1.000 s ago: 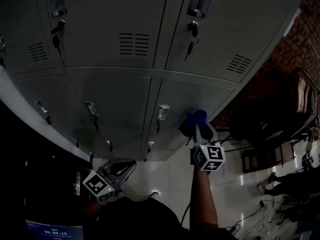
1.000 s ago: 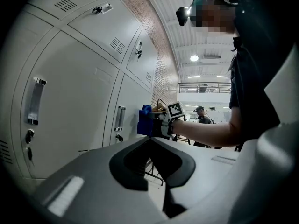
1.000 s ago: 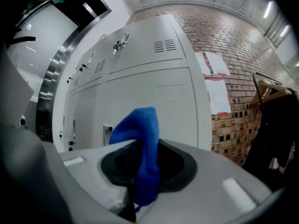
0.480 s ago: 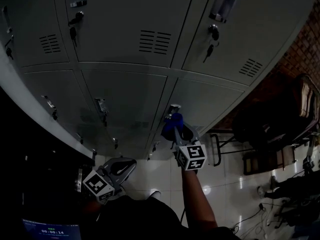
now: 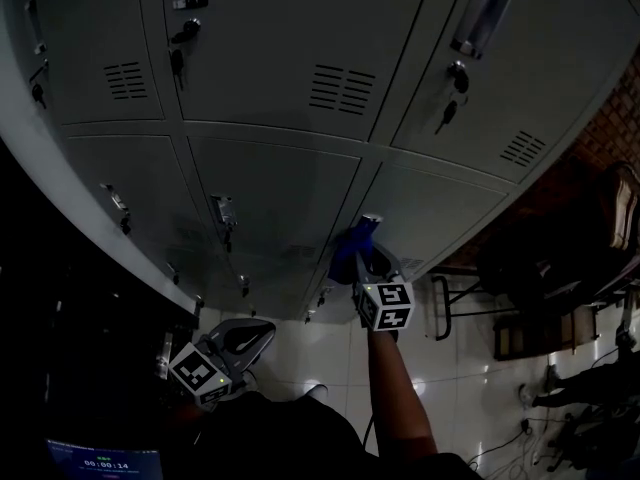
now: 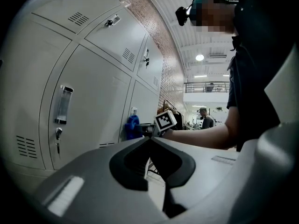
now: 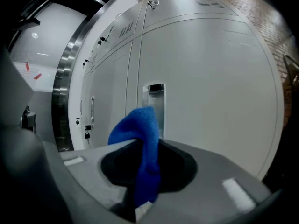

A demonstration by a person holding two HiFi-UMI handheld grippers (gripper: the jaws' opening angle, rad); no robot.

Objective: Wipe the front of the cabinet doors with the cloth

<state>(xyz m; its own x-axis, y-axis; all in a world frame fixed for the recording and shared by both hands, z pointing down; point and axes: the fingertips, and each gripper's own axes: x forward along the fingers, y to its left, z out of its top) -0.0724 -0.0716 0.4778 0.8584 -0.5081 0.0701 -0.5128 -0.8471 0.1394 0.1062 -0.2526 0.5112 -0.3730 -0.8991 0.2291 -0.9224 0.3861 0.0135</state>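
Blue cloth (image 7: 140,125) in right claw (image 7: 147,146), end hidden

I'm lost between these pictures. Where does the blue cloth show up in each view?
Head view: the blue cloth is just below centre, at a lower locker door.
Left gripper view: small, left of centre, against that door.
Right gripper view: dead centre, pinched between the jaws.
Shared landmark: the recessed door handle right by the cloth.
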